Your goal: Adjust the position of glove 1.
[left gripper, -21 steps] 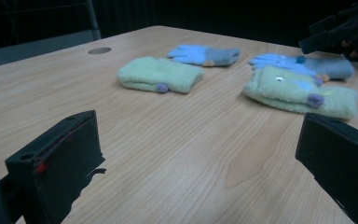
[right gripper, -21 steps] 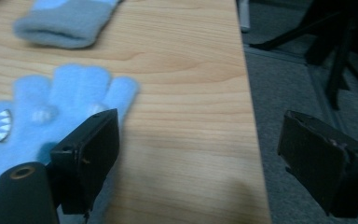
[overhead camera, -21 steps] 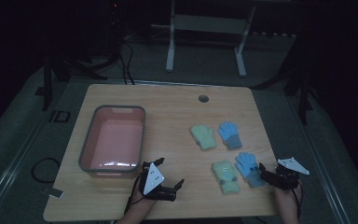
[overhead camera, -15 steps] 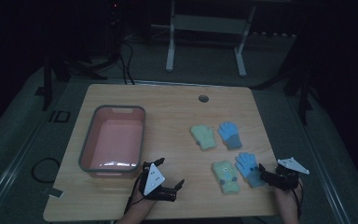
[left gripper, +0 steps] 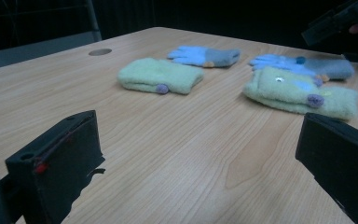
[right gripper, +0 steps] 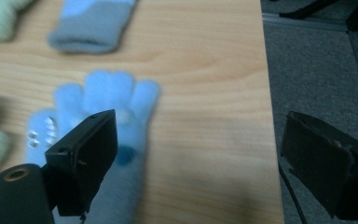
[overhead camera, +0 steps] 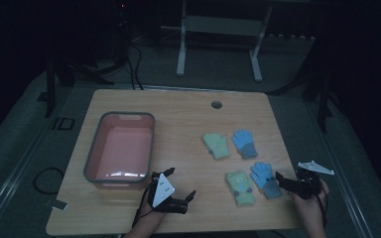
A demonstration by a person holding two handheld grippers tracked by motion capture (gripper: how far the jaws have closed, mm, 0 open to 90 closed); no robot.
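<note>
Gloves lie in two pairs on the right half of the bench [overhead camera: 178, 114]: the near blue glove [overhead camera: 265, 179] sits just beside the near green mitten [overhead camera: 240, 187], with a far green mitten [overhead camera: 216, 145] and a far blue glove [overhead camera: 244, 143] behind them. High view places the right tongs [overhead camera: 281, 179] at the near blue glove's cuff; the right gripper view adds that the jaws stand released over this glove [right gripper: 98, 140], one above it, one past the bench edge. Left tongs [overhead camera: 188, 196] are released, empty, low over bare wood. A pink tub [overhead camera: 92, 163] stands to the left. The room is dark, with grey floor, cables and a white stand.
</note>
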